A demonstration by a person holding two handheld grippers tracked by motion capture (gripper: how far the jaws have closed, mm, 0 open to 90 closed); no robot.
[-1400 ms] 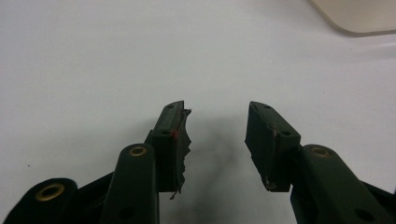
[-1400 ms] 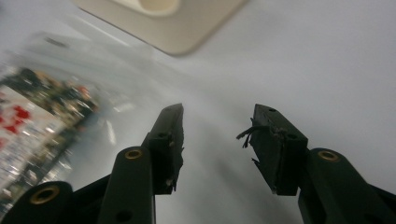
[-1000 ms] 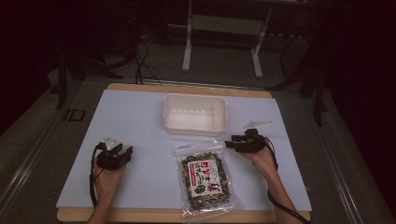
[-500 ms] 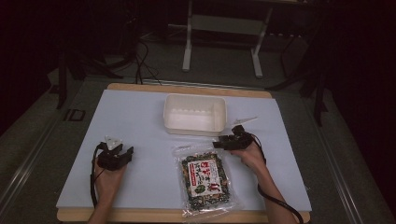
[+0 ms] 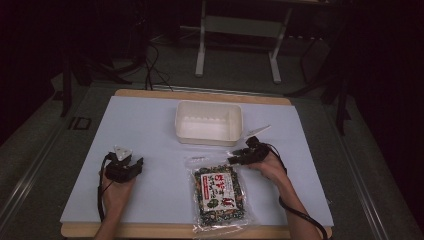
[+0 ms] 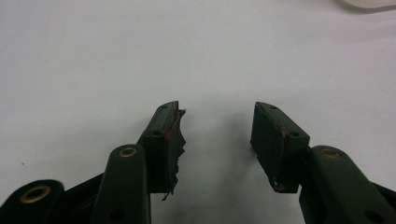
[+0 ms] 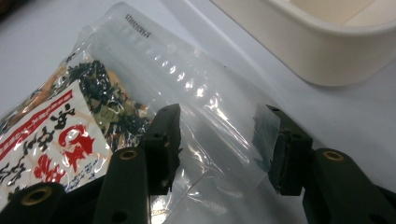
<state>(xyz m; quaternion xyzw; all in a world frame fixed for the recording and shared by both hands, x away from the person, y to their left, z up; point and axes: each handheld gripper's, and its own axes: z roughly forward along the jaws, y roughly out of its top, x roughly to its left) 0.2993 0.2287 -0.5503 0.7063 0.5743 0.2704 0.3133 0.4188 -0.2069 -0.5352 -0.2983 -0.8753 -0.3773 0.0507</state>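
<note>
Snack bag (image 5: 218, 191), a clear packet of dark mixed pieces with a red-and-white label, lies flat on the counter (image 5: 150, 130), just on the person's side of the white tub (image 5: 209, 123) and apart from it. The right gripper (image 5: 239, 159) sits at the bag's clear top corner, the corner nearest the tub. In the right gripper view its fingers (image 7: 163, 140) stand wide, straddling the empty sealed strip of the bag (image 7: 154, 93), with film lying between them but not pinched. The left gripper (image 5: 131, 167) rests well to the left of the bag, fingers (image 6: 166, 144) wide over bare counter, holding nothing. Judgement: the step in hand is the grasp of the bag's top edge. The next move calls for closing the right fingers on the film, clear of the contents, before any lift toward the tub.
</note>
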